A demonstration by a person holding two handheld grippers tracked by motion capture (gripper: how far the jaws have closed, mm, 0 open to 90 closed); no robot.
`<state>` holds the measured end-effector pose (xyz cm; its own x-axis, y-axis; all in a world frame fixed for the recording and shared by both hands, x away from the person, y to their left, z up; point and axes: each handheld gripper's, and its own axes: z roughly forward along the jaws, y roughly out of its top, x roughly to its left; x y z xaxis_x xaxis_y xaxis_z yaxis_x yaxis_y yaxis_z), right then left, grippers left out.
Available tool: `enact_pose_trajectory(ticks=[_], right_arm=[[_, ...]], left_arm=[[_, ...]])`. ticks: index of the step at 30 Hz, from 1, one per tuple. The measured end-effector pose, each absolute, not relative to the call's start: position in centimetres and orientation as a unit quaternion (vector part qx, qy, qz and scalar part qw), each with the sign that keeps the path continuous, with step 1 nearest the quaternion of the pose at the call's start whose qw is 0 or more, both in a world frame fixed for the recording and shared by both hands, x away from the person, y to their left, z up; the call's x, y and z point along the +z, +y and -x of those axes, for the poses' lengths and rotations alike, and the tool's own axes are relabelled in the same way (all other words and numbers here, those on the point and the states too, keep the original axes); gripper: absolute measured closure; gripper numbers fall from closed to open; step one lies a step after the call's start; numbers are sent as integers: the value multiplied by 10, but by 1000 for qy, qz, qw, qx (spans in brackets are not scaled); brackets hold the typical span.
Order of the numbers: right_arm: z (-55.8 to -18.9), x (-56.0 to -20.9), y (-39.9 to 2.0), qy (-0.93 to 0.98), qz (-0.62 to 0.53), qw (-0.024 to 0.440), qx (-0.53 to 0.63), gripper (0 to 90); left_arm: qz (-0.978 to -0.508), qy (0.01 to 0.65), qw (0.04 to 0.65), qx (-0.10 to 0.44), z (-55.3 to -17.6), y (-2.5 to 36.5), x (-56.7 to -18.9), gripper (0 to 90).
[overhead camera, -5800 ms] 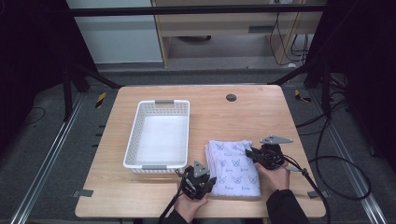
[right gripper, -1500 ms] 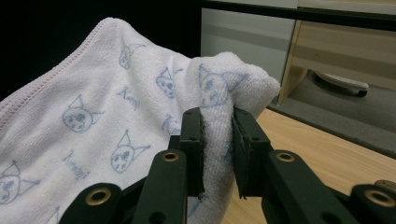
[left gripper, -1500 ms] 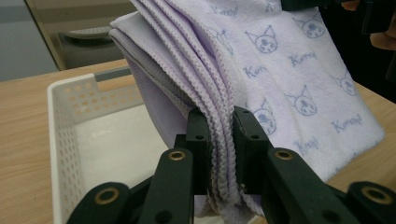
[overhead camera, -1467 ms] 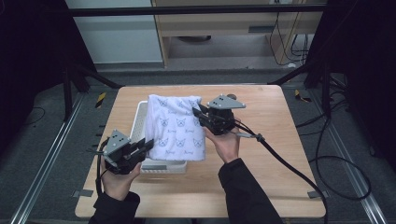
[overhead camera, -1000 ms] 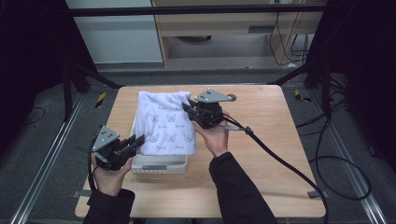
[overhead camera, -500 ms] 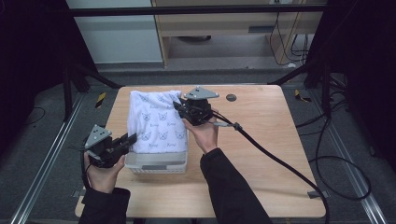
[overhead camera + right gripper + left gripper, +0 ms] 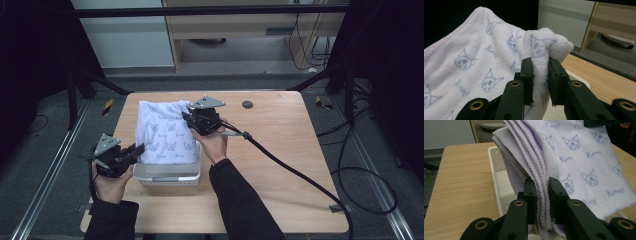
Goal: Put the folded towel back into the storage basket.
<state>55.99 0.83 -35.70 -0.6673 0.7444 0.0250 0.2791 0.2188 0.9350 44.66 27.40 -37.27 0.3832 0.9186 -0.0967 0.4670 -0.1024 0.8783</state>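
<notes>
The folded lavender towel [image 7: 165,134], printed with little cat faces, is up in the air over the white basket [image 7: 170,172], stretched between both hands and draping down toward the basket's inside. In the left gripper view the towel's stacked scalloped edges [image 7: 541,185] are pinched tight between the two black fingers [image 7: 530,195], several layers thick. The left gripper [image 7: 131,151] sits at the towel's near lower corner, just off the worktop's left edge. The right gripper [image 7: 189,116] has the far upper corner, and in its own view a bunched fold of terry [image 7: 541,67] is clamped between its fingers [image 7: 555,77]. The basket rests on the left half of the wooden worktop [image 7: 290,145]. A thick black cable [image 7: 295,172] trails from the right gripper across the bare wood toward the lower right.
</notes>
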Motion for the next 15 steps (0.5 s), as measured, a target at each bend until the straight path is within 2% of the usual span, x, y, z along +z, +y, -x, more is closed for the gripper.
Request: enact_pose_trajectory(ticks=[15], right_arm=[[-567,-379,18,761,-348,222,501,757]], left_arm=[[-712,505,420,247,-456,274,-390,774]])
